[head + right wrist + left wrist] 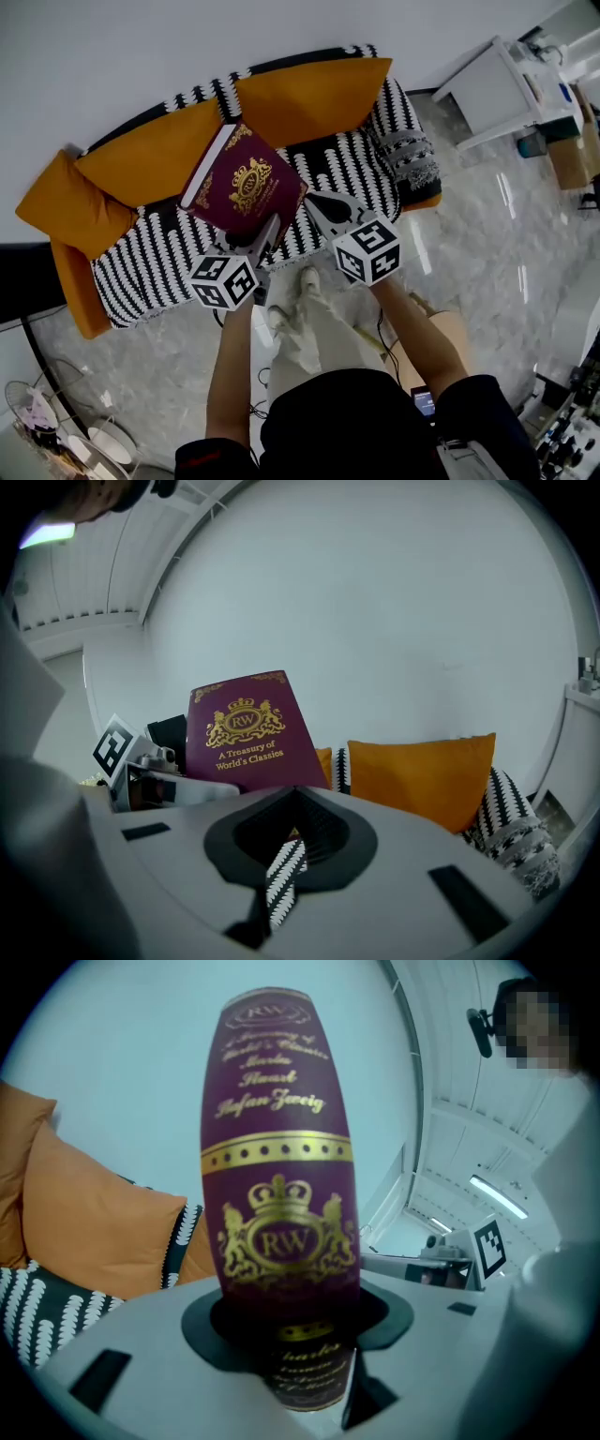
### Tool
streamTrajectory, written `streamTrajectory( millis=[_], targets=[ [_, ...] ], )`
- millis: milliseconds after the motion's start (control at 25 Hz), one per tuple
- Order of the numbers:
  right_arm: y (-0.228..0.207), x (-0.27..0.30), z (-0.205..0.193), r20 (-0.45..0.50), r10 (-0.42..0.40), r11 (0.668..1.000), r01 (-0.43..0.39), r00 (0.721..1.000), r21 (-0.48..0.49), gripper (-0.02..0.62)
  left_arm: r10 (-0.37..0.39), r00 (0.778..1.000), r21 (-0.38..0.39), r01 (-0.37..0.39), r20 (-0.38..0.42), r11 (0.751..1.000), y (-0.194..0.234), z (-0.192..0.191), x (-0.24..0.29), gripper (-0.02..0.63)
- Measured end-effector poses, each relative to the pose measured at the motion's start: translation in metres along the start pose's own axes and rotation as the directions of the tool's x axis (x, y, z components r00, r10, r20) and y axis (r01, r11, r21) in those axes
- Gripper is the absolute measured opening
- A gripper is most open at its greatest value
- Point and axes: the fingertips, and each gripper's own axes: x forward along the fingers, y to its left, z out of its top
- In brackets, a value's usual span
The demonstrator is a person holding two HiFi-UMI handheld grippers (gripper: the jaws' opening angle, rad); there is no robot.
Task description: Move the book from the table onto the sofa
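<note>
A maroon book [246,183] with a gold crest hangs tilted over the seat of the black-and-white striped sofa [159,258]. My left gripper [266,234] is shut on its lower edge. In the left gripper view the book [279,1185] stands upright between the jaws of the left gripper [305,1340] and fills the middle of the frame. My right gripper [323,211] is just right of the book, shut with nothing in it. In the right gripper view the right gripper [286,855] points at the sofa, with the book [246,733] to its left.
Orange cushions [309,94] line the sofa back, and another lies at its left end [56,211]. A grey patterned throw [408,155] sits on the right arm. A white table [497,89] and a cardboard box [572,150] stand at the far right on the marble floor.
</note>
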Motion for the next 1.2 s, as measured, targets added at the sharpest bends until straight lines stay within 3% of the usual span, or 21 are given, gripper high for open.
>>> streamTrajectory(
  millis=[240, 720, 920, 1200],
  targets=[
    [-0.028, 0.037, -0.036, -0.04, 0.012, 0.999, -0.01, 0.999, 0.045, 0.018, 0.032, 0.998, 0.005, -0.031, -0.047, 0.999, 0.037, -0.033, 0.037, 0.227],
    [-0.078, 0.086, -0.129, -0.143, 0.0, 0.989, 0.022, 0.99, 0.149, 0.018, 0.044, 0.99, -0.127, -0.061, -0.134, 0.99, 0.107, -0.115, 0.088, 0.227],
    [-0.114, 0.106, -0.174, -0.181, 0.003, 0.982, 0.031, 0.984, 0.186, 0.018, 0.054, 0.982, -0.142, -0.081, -0.182, 0.987, 0.131, -0.157, 0.127, 0.227],
    [-0.074, 0.155, -0.21, -0.222, 0.009, 0.98, 0.036, 0.975, 0.198, 0.018, 0.039, 0.972, -0.161, -0.078, -0.232, 0.984, 0.183, -0.196, 0.1, 0.227]
  ],
)
